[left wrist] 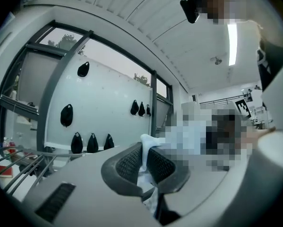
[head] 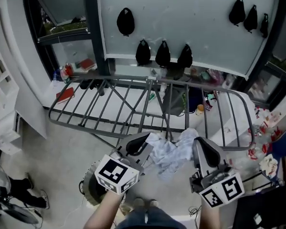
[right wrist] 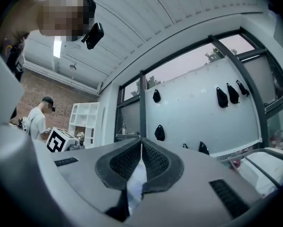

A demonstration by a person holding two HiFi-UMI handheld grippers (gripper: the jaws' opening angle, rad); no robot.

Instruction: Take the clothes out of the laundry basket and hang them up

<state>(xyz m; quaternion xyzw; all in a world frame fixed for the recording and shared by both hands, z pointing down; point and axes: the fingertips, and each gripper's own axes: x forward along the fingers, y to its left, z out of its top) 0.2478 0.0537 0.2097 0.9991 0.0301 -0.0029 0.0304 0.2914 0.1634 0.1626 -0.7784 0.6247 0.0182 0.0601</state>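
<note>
Things in view, by number

Two claws, the left claw and the right claw, with two marker cubes; one pale garment; one grey drying rack; seven black pouches on one wall panel: one alone, three in a row, three at the upper right.
</note>
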